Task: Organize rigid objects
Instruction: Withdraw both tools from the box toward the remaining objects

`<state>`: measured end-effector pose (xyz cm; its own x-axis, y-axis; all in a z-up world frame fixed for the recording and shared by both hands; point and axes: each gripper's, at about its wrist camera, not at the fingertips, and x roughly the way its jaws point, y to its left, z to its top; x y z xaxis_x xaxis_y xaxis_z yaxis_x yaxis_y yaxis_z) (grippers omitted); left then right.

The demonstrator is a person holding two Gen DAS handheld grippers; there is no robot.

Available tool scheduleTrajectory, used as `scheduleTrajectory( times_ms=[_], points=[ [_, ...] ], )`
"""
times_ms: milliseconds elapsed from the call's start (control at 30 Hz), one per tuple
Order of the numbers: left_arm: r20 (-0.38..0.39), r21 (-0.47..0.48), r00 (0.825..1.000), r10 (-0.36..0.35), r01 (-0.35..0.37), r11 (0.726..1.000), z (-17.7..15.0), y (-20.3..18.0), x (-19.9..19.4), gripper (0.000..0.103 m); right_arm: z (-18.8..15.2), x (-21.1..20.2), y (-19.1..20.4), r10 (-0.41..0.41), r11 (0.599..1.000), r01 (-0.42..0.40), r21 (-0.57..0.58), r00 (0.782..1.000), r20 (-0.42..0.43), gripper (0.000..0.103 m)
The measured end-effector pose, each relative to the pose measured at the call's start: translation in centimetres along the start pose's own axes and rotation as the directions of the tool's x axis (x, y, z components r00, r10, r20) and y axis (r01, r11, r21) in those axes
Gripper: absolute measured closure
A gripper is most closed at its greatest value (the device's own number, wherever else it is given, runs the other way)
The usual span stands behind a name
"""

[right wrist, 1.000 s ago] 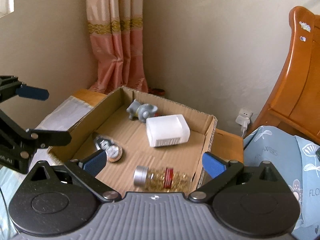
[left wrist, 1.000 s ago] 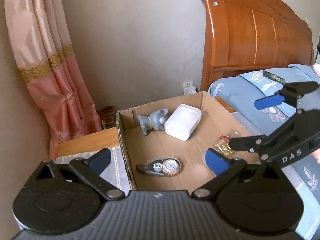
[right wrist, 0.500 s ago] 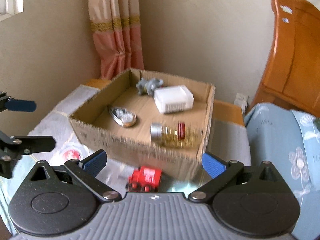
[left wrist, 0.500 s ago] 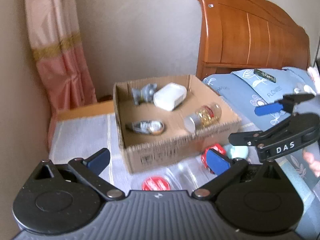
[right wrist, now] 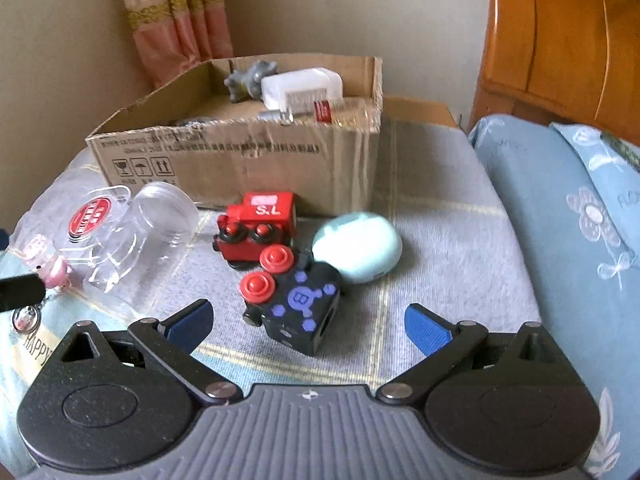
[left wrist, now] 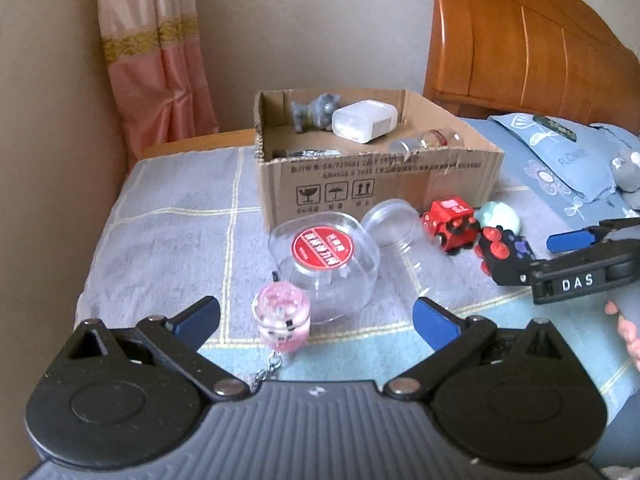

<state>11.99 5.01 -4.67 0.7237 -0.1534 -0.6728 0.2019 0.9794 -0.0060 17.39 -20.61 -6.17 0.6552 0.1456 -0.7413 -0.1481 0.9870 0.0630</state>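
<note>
1. Currently between picks, by my reading: left hand-held gripper [left wrist: 316,318] and right hand-held gripper [right wrist: 308,320] both hover released, jaws spread wide, nothing between them.
2. Cardboard box [left wrist: 460,172] sits at the far side of the bed's grey checked blanket [left wrist: 168,232]. Already inside: grey figurine [left wrist: 316,114], white plastic case [left wrist: 366,126], a clear bottle with a red label [right wrist: 340,110]; one more dark item at the near wall is too hidden to identify.
3. Still loose on the blanket, near side of the box:
   - red toy engine [right wrist: 258,230], hard, blocky, glossy; just beside the box wall.
   - black toy block [right wrist: 300,304] with red wheels and purple dots; sits directly between the right jaws, touching the red engine.
   - pale green case [right wrist: 358,246], smooth, rounded, pebble-shaped; right of the engine, touching the black block.
   - clear lidded tub [left wrist: 326,264] with a round red label, and a clear open jar [right wrist: 140,240] lying on its side against it.
   - pink keychain charm [left wrist: 282,320] on a metal chain, translucent, nearest the left jaws.
4. Judgement: next step is a right-side pick of the black block. It calls for a short advance and lowering, then closing on its flat sides, clear of the wheels.
5. Risk: nudging the neighbours. Clear plastics look slippery and thin-walled.
</note>
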Motion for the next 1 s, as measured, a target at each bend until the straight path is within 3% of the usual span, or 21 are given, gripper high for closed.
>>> scheduleTrajectory(
  times_ms=[333, 567, 1000],
  points=[
    [0.013, 0.012, 1.0, 0.022, -0.023, 1.0, 0.1, -0.2, 0.3, 0.001, 0.7, 2.4, 0.1, -0.071, 0.994, 0.07, 0.078, 0.997, 0.012, 0.0],
    [-0.008, 0.022, 1.0, 0.029, -0.029, 0.999, 0.1, 0.2, 1.0, 0.001, -0.3, 1.9, -0.6, -0.135, 0.991, 0.135, 0.027, 0.991, 0.018, 0.0],
    [-0.018, 0.078, 0.999, 0.031, -0.03, 0.996, -0.1, 1.0, 2.7, 0.003, -1.6, 1.1, -1.4, -0.12, 0.993, 0.119, 0.014, 0.991, 0.055, 0.0]
  ],
)
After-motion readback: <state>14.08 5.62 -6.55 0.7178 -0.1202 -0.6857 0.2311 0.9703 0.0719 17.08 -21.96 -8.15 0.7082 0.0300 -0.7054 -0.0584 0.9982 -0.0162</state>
